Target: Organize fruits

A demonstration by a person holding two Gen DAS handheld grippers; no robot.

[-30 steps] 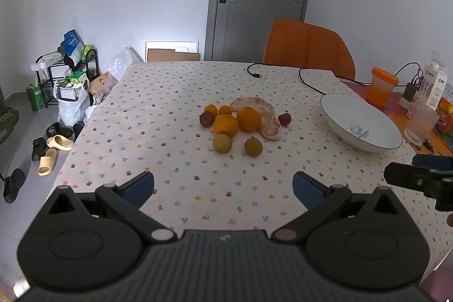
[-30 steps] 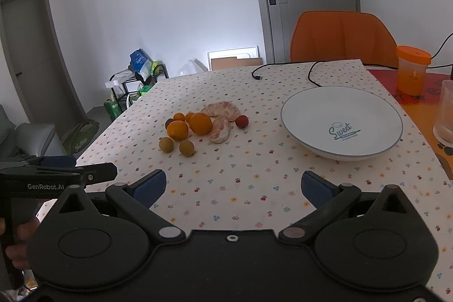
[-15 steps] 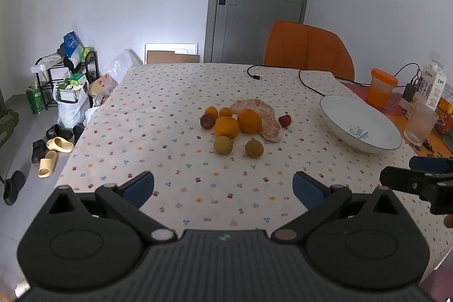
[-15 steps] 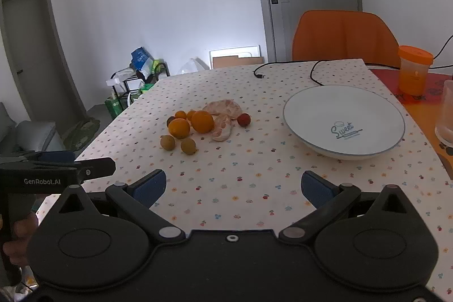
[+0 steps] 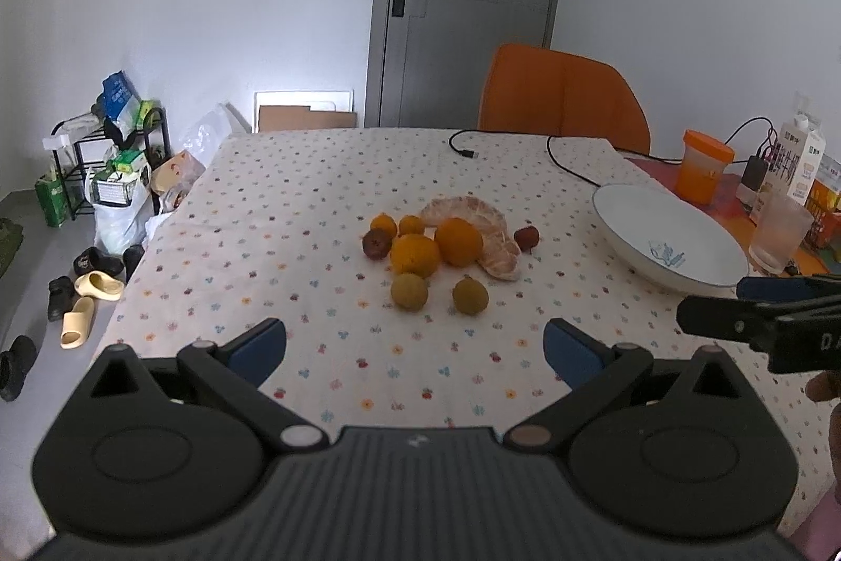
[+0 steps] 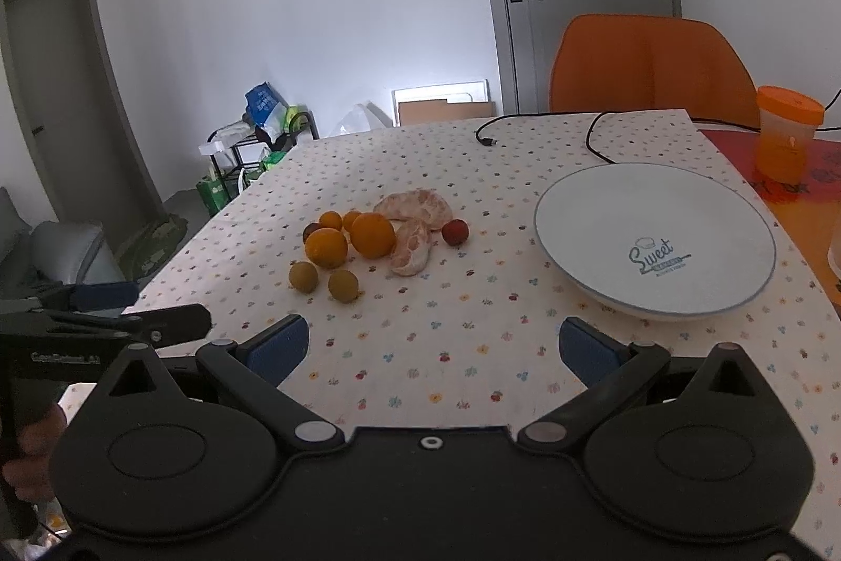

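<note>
A heap of fruit lies mid-table: two large oranges, peeled citrus pieces, two yellow-green round fruits, small tangerines, a dark plum and a red fruit. The white plate with "Sweet" printed on it stands empty to the right. My left gripper is open, short of the fruit. My right gripper is open too, between fruit and plate, and shows at the right edge of the left wrist view.
A black cable crosses the far side of the spotted tablecloth. An orange chair stands behind. At the right are an orange-lidded jar, a glass and a milk carton. Shoes and a rack sit on the floor at left.
Both grippers have eased forward toward the fruit, which now looks slightly larger and nearer. Both stay open and empty. No fruit has moved.
</note>
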